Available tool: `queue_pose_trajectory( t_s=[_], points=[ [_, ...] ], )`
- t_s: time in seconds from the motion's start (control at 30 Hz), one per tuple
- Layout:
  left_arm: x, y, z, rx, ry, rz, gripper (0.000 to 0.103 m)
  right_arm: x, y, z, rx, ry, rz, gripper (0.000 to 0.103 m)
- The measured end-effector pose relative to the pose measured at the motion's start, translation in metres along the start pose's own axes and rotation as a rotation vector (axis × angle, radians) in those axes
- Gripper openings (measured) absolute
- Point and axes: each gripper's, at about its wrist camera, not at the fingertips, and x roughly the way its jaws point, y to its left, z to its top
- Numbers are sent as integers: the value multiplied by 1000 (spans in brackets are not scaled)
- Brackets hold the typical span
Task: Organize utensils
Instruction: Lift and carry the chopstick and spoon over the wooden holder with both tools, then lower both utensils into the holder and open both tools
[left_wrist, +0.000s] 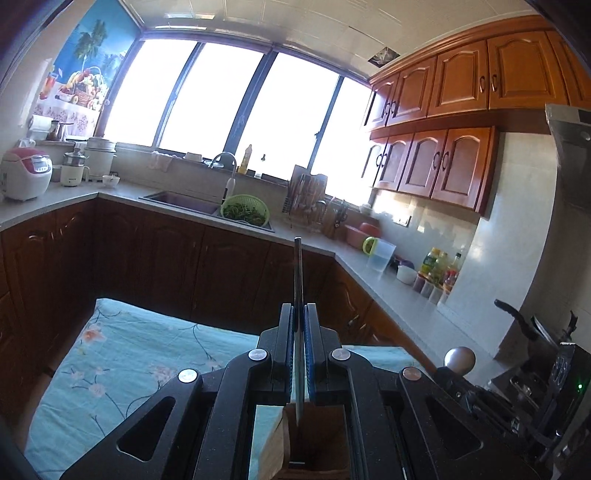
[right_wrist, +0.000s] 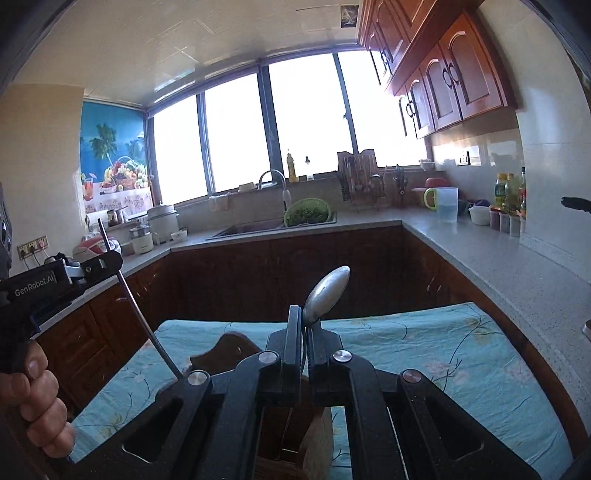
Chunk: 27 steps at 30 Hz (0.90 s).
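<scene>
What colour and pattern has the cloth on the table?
The cloth is light turquoise with pale pink flowers and thin dark stems, seen best in the right wrist view.

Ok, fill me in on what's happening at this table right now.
A person is sorting utensils with a gripper in each hand. The left gripper is shut on a thin metal utensil, seen edge-on, so its type is unclear; its lower end reaches into a wooden holder on the blue floral cloth. The right gripper is shut on a metal spoon, bowl up, above the same holder.
</scene>
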Motion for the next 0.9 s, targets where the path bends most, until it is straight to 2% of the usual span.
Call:
queue_pose_trajectory(
  t_s=[0.23,0.3,0.47,0.6,0.67,0.73,0.77,0.8,0.87,0.9],
  points=[
    [34,-6,-43,20,141,-18,4,14,-6,-29,-6,118,30,3],
    [38,-6,-48,30,147,-10,5,13,-9,-31,-2,122,29,2],
    [50,-13,-48,25,165,-21,6,16,-17,-24,29,147,39,2],
    [42,6,-16,19,169,-21,6,18,-17,-24,32,151,35,2],
    [36,11,-13,16,177,-18,7,18,-19,-23,49,158,45,8],
    [24,15,-10,8,189,-17,17,17,-21,-21,69,167,54,11],
    [20,16,-8,0,184,-19,27,15,-22,-20,76,164,59,15],
    [15,17,-6,-7,175,-14,38,12,-24,-19,80,157,60,21],
    [5,20,-4,-21,160,-5,46,3,-27,-17,95,140,50,49],
    [1,22,-4,-30,160,-3,48,-2,-30,-16,108,129,50,52]
  ],
)
